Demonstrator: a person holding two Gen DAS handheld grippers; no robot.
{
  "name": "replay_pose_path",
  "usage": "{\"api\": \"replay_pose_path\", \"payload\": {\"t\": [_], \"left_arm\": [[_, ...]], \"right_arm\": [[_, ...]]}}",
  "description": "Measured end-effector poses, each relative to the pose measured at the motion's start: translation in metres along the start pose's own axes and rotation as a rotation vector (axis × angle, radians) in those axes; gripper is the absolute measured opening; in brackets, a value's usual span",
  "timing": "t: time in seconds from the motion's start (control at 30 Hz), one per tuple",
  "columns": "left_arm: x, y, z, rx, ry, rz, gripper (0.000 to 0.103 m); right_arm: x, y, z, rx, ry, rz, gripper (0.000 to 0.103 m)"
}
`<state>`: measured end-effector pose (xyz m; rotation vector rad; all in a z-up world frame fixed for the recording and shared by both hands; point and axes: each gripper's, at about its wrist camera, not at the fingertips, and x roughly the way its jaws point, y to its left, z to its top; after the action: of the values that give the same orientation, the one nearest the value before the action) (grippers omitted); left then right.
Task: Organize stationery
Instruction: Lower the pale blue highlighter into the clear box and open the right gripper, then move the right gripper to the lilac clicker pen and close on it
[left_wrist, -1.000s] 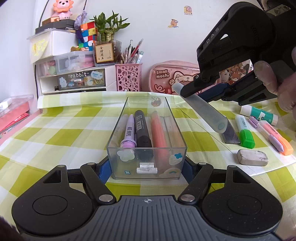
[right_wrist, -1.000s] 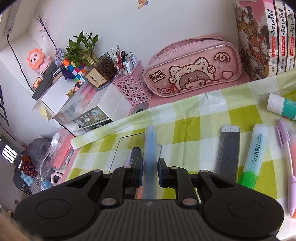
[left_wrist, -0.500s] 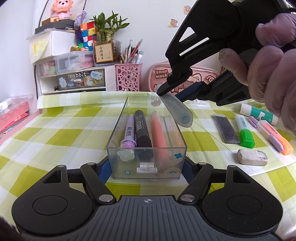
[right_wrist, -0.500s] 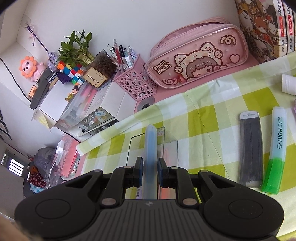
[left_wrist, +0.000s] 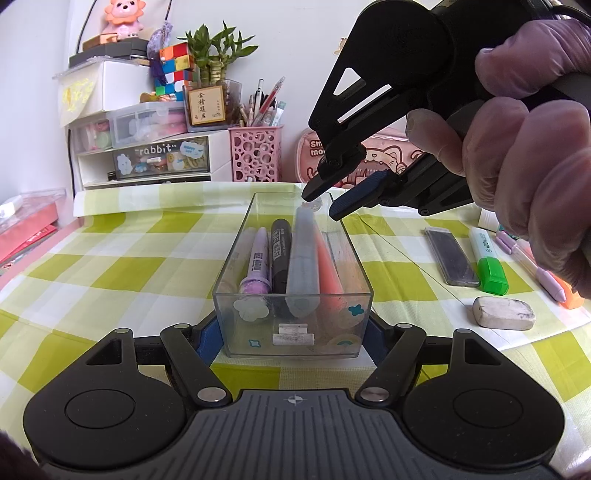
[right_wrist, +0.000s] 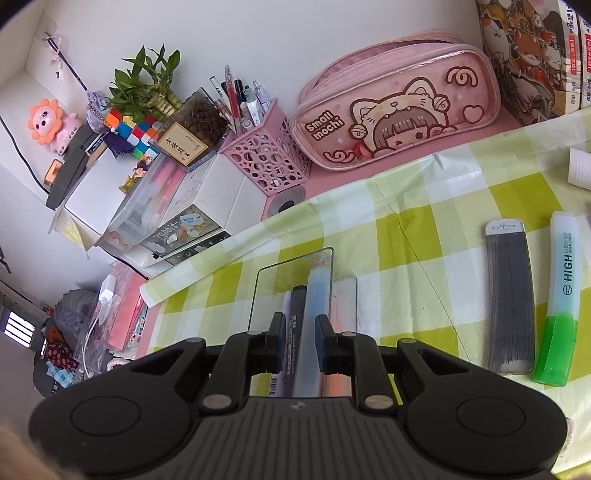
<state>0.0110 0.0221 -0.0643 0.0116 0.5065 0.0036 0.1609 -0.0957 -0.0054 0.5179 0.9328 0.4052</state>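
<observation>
The left gripper (left_wrist: 293, 332) clamps the clear box (left_wrist: 236, 258). The pale blue pen (left_wrist: 303, 258) lies inside it among other pens. At one o'clock, the right gripper (left_wrist: 319, 203) hangs loosened, pads apart.

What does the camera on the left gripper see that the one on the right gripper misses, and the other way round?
Only the left wrist view shows the gloved hand holding the right gripper, a white eraser, and the left gripper clamped on the clear plastic box. Only the right wrist view shows the row of illustrated books. Both show the box, the translucent grey-blue pen lying inside it, the green highlighter and the pink pencil case.
</observation>
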Motion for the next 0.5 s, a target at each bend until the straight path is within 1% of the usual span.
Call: {"api": "replay_pose_path", "payload": {"t": [0.27, 0.5], "left_arm": [[0.000, 0.000, 0.000, 0.000, 0.000, 0.000, 0.073], [0.000, 0.000, 0.000, 0.000, 0.000, 0.000, 0.072]], "right_arm": [[-0.003, 0.003, -0.001, -0.035, -0.006, -0.004, 0.023], [-0.020, 0.005, -0.003, -0.112, -0.041, 0.007, 0.036]]}}
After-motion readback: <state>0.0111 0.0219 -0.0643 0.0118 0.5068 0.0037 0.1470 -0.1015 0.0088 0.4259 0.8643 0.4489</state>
